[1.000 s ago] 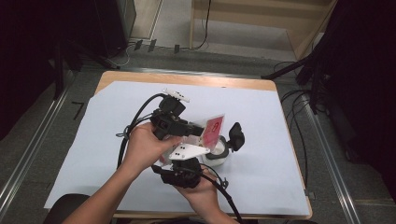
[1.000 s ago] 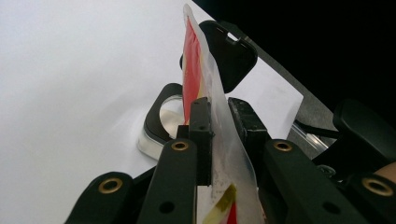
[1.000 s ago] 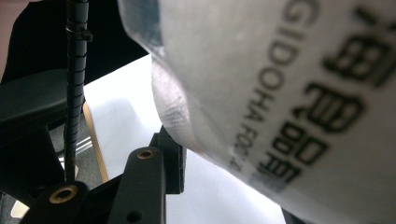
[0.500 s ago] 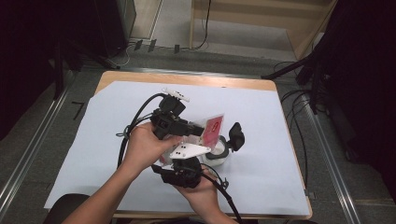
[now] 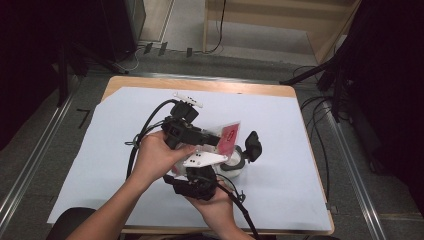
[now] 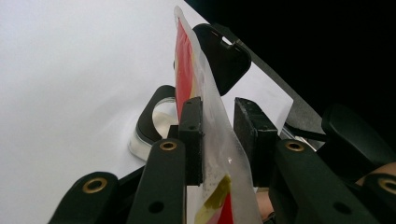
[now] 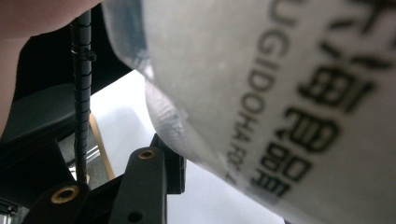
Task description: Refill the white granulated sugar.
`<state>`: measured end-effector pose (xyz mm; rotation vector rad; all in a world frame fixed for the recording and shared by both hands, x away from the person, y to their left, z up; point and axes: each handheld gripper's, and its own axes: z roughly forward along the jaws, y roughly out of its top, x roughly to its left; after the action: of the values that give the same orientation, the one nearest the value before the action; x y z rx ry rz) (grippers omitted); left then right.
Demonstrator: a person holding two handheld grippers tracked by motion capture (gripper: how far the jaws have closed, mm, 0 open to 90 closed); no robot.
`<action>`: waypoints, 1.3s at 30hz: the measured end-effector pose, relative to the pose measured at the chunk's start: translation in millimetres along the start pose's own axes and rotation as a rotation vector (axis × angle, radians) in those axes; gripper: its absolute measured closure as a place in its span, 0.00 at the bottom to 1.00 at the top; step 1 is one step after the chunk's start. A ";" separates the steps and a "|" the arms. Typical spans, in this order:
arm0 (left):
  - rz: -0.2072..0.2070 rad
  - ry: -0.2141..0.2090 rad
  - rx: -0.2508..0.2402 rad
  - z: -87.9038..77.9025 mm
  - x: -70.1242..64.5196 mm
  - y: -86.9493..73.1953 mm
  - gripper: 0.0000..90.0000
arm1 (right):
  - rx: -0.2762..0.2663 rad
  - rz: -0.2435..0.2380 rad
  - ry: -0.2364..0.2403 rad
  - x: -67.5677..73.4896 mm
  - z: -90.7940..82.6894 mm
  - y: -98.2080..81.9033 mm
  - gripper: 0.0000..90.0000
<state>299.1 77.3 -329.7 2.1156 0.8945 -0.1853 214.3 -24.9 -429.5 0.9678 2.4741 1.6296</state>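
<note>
Left gripper (image 6: 218, 126) jaws have just been opening, red-and-clear plastic sachet (image 6: 205, 140) loose between them. Right gripper (image 5: 235, 159) grasps the sachet. Handover nearly complete; withdrawal remains.

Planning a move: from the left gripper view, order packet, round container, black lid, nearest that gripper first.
1. Packet, between the left gripper's jaws, which have just been opening.
2. Round container, behind, on the table.
3. Black lid, farthest, raised behind it.

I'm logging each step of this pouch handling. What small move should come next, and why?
Probably open the left tool a little wider and draw it back: its jaws have just been opening, one pad already stands off the pouch, and the right tool holds the pouch.
</note>
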 end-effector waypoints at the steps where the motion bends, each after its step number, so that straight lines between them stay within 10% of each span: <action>1: 0.001 0.002 0.006 -0.4 1.1 0.3 0.82 | 0.001 -0.002 0.000 0.0 -0.1 0.1 0.70; 39: -0.016 -0.007 0.010 0.8 3.3 1.6 0.82 | 0.039 -0.043 0.007 -0.9 -1.0 3.4 0.70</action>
<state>302.7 77.7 -330.5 2.1157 0.9089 -0.2054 216.4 -25.3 -426.5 0.9079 2.5222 1.5801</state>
